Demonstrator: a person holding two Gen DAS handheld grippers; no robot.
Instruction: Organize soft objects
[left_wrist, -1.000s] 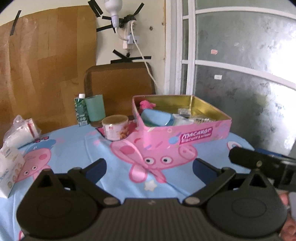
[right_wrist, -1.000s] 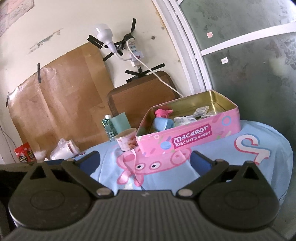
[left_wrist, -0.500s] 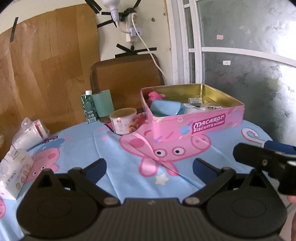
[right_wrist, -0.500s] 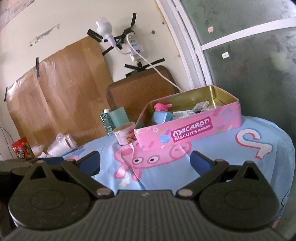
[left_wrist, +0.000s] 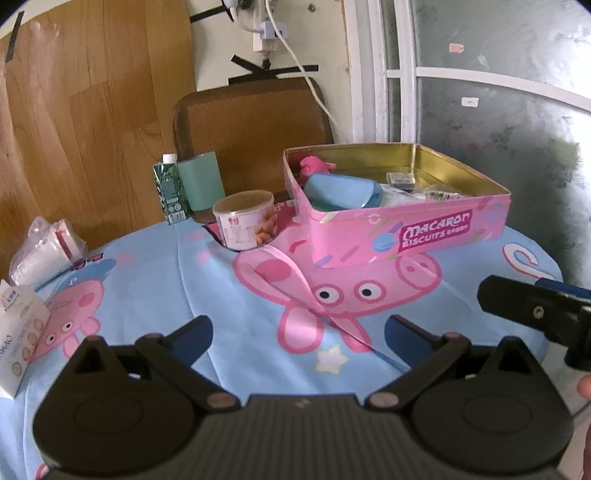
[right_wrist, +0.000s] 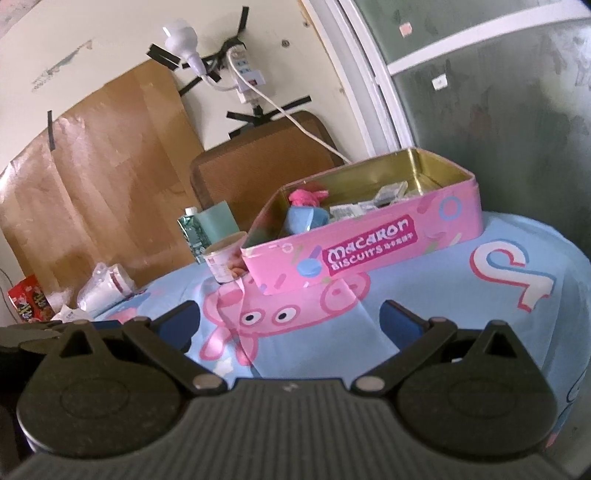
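Left claw (left_wrist: 297, 334) wide, right claw (right_wrist: 286, 319) wide, bare tablecloth (left_wrist: 229, 295) before pink tin (left_wrist: 399, 229), near table's right edge

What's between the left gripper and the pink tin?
Nothing but bare tablecloth. In the left wrist view the left gripper is open and short of the pink tin, with only the printed pig cartoon in the gap.

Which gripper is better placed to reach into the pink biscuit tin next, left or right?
Probably the left gripper. In its view the pink tin sits nearly straight ahead with its open top and the blue pouch visible. The right gripper sees the tin more side-on. Both jaws are open and empty.
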